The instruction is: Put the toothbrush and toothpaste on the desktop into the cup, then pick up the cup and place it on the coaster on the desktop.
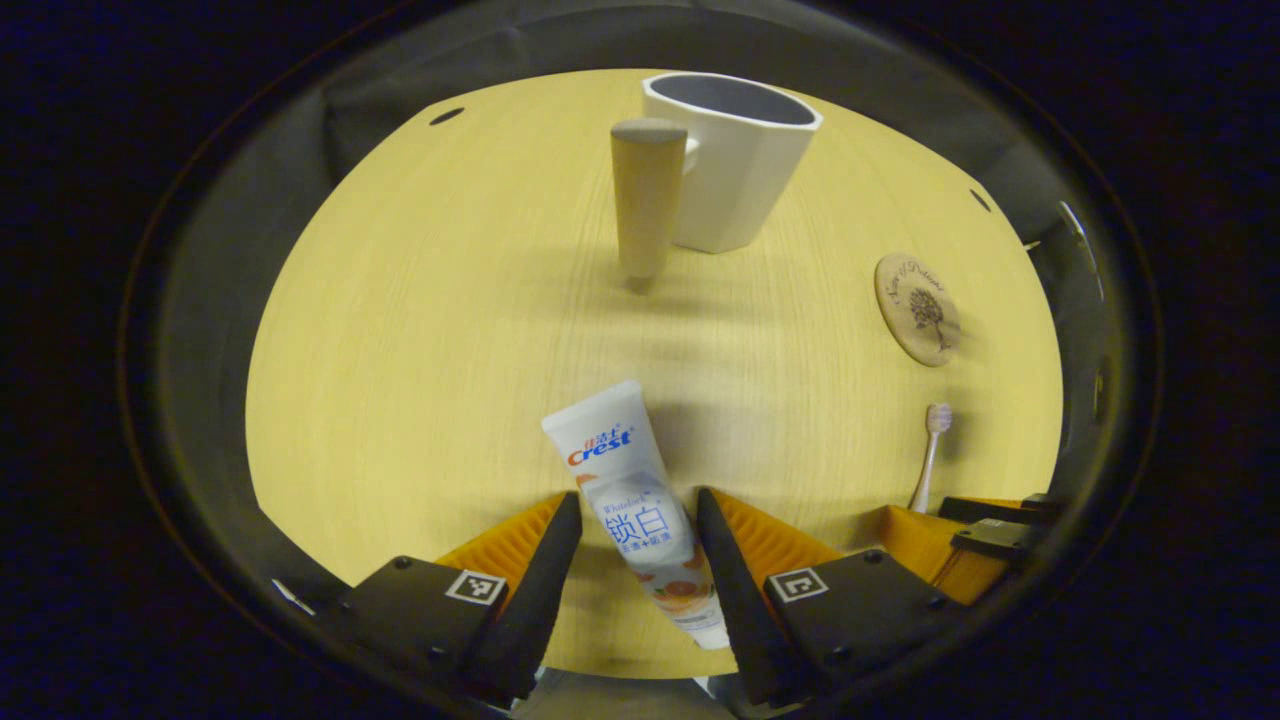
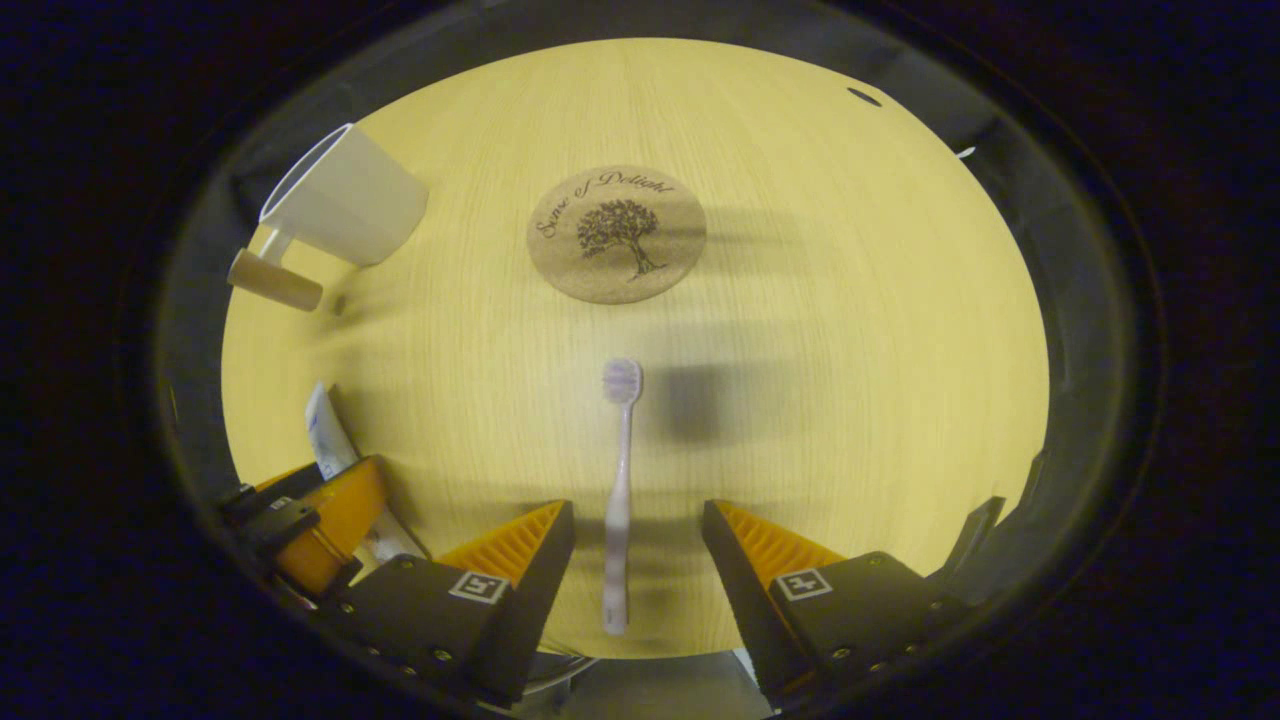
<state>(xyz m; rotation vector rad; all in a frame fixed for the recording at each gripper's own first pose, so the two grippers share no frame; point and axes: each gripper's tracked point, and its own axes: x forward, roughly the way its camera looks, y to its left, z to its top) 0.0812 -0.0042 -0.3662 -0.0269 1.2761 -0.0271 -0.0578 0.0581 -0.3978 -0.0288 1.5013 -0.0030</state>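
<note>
I have both grippers spread: left gripper (image 1: 640, 540) straddling toothpaste tube (image 1: 640, 505), right gripper (image 2: 640, 545) straddling toothbrush (image 2: 619, 480). Next: pinch both.

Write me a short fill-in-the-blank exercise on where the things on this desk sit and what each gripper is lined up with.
1. Between the left gripper's open jaws lies the ____.
2. The right gripper's open jaws straddle the ____.
3. The cup stands on the desk, not yet on the ____.
4. The toothbrush's bristle end points toward the ____.

Missing words: toothpaste; toothbrush; coaster; coaster
</note>
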